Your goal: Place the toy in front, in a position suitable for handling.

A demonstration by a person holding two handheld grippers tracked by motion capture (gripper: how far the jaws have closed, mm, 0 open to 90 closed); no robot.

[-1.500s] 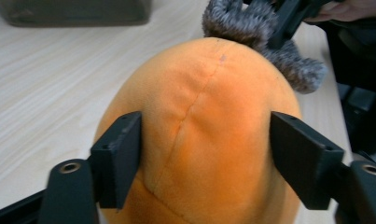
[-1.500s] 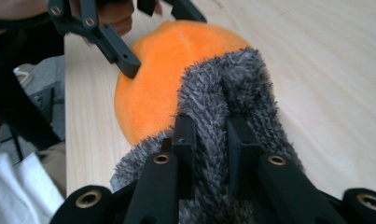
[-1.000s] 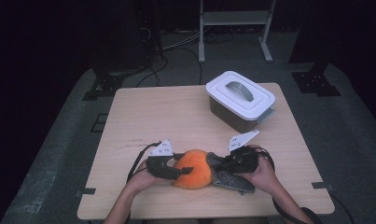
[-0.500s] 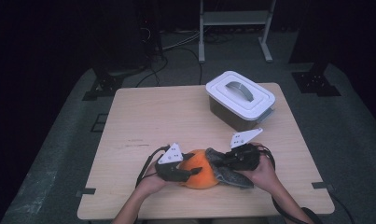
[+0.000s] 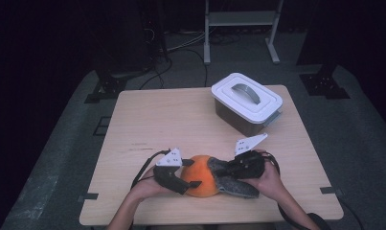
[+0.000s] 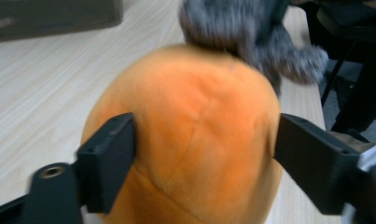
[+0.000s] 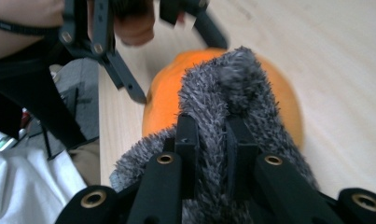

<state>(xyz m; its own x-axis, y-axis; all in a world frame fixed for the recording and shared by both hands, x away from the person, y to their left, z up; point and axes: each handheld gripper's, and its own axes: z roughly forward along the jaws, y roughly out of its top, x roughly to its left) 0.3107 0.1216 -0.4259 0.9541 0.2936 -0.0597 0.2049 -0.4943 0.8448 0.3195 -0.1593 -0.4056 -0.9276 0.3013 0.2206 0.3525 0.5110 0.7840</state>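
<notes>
Left gripper (image 6: 202,154) jaws have just been opening, now straddling the orange plush body (image 5: 202,175) at the table's (image 5: 181,120) near edge; right gripper (image 7: 212,140) is pinching the grey fur (image 7: 232,102). You're risking tearing the seam if you're pulling sideways.

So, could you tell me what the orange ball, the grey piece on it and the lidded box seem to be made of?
Orange ball: soft plush, apparently; matte short nap, stitched seams.
Grey piece: shaggy fake fur, likely; bristly fibres stand up where the right gripper pinches it.
Lidded box: seemingly hard plastic; smooth white lid with a moulded grey handle, dark, possibly see-through walls.
</notes>
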